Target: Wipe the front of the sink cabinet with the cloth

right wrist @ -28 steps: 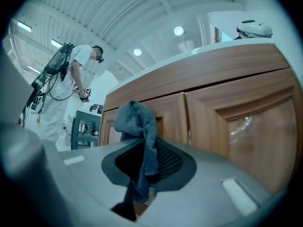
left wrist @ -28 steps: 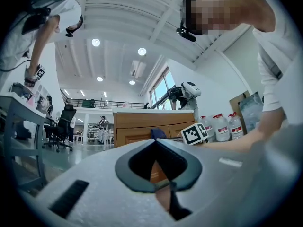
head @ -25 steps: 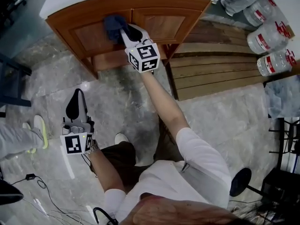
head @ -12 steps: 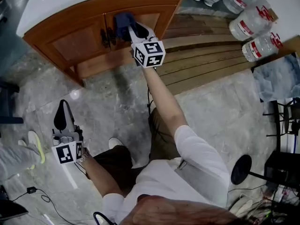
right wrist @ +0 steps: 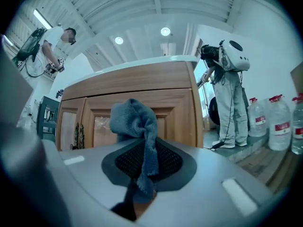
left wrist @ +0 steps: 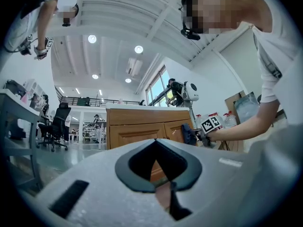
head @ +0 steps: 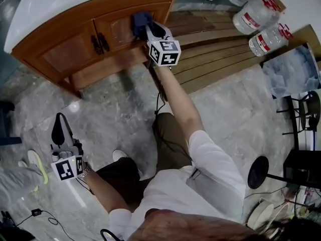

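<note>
The head view looks down on the right gripper (head: 147,28), held out at arm's length with its jaws closed on a blue cloth (head: 140,20). The cloth lies against the right-hand door of the wooden sink cabinet (head: 70,54), near that door's outer edge. The left gripper (head: 59,127) hangs low at the person's side over the floor, well apart from the cabinet.

The right gripper view gives what the head view cannot. The cloth (right wrist: 135,122) is pinched between the dark pads and bunches up above them in front of the door's recessed panel. Two dark handles (right wrist: 78,134) stand at the seam between the doors, off to the left.

The left gripper view shows its own jaws together with nothing between them. Beyond them it takes in the cabinet (left wrist: 137,126) from low and side-on, with the cloth (left wrist: 188,132) on its front.

The cabinet has a white top (head: 60,4). The floor (head: 115,109) is glossy grey stone tile, and a wooden platform (head: 220,59) lies to the right of the cabinet. Large water bottles (head: 256,19) stand beyond it. The room is a bright hall with ceiling lights, where other people stand.
</note>
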The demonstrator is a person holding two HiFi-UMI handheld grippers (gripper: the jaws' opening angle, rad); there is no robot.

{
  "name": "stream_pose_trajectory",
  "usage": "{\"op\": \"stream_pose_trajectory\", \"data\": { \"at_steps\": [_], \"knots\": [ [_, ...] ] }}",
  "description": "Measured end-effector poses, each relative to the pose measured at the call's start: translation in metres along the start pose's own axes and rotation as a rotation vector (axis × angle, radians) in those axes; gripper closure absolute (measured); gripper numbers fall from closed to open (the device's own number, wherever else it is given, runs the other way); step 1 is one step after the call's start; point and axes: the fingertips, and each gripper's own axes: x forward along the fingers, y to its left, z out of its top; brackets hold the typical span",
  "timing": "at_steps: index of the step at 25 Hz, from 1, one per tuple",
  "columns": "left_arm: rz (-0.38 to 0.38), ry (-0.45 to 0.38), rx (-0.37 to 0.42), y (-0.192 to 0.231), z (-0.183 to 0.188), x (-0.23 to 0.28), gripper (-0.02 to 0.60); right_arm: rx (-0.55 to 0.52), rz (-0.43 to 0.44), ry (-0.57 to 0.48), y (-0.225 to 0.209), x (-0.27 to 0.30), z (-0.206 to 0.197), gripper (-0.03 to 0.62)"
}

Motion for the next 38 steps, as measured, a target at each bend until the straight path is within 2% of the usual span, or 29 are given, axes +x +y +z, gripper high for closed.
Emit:
{"op": "stream_pose_trajectory", "data": {
  "at_steps": [10, 16, 20, 23, 26, 31, 35, 38],
  "knots": [
    [-0.028, -0.003, -0.016, -0.012, -0.002, 0.007, 0.584, 0.067, -0.138, 0.011, -0.077, -0.029, 0.001, 0.52],
    [-0.029, 0.003, -0.005, -0.021, 0.002, 0.003, 0.583, 0.062, -0.117, 0.036, -0.08, -0.029, 0.002, 0.52],
    [-0.029, -0.004, -0.011, -0.028, 0.004, 0.007, 0.584, 0.046, -0.107, -0.027, -0.074, -0.051, 0.019, 0.52],
    [-0.033, -0.008, -0.017, -0.021, 0.0, 0.009, 0.584, 0.026, -0.043, -0.096, -0.027, -0.075, 0.025, 0.52],
    [-0.019, -0.015, -0.023, -0.014, 0.003, 0.004, 0.584, 0.098, 0.138, -0.138, 0.059, -0.084, 0.015, 0.52],
    [0.0, -0.029, -0.018, -0.006, 0.009, -0.007, 0.584, 0.153, 0.429, -0.096, 0.209, -0.073, -0.018, 0.52],
    [0.043, -0.052, -0.038, 0.009, 0.012, -0.019, 0.583, 0.226, 0.553, -0.055, 0.297, -0.059, -0.044, 0.52],
    [0.081, -0.059, -0.025, 0.017, 0.015, -0.023, 0.584, 0.213, 0.631, -0.028, 0.354, -0.042, -0.056, 0.52]
  ]
}}
